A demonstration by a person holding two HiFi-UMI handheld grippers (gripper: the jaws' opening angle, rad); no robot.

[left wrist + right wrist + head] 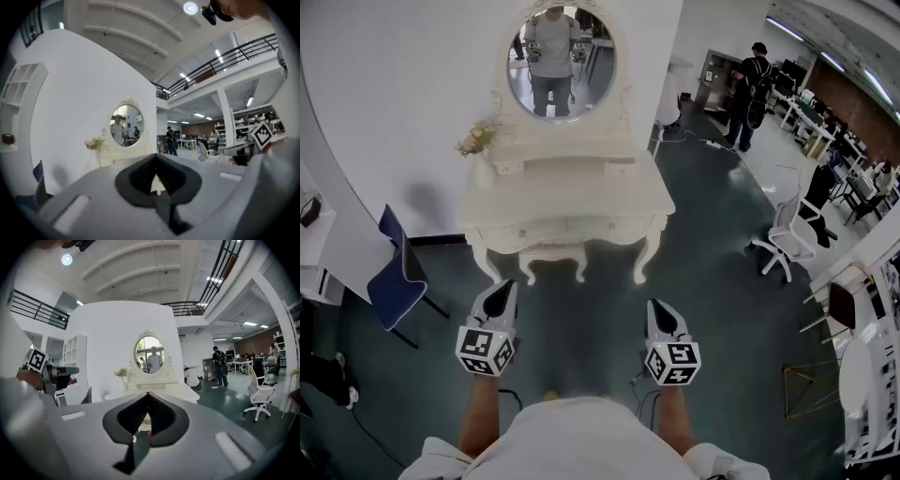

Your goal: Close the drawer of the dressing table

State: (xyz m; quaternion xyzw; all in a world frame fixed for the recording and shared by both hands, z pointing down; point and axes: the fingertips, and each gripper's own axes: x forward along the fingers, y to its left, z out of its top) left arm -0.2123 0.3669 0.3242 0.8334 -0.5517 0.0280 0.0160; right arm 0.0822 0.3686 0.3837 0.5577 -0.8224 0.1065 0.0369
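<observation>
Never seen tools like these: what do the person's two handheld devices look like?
The left gripper and right gripper match: grey bodies tapering to black points, each with a white cube of black square markers. The person wears a white short-sleeved top.

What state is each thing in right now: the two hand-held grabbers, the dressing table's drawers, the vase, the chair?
left gripper: shut, empty, held in the air short of the dressing table.
right gripper: shut, empty, also short of the table.
drawers: look flush with the front, none visibly pulled out.
vase of flowers: upright on the table's left end.
blue chair: unoccupied, left of the table.
</observation>
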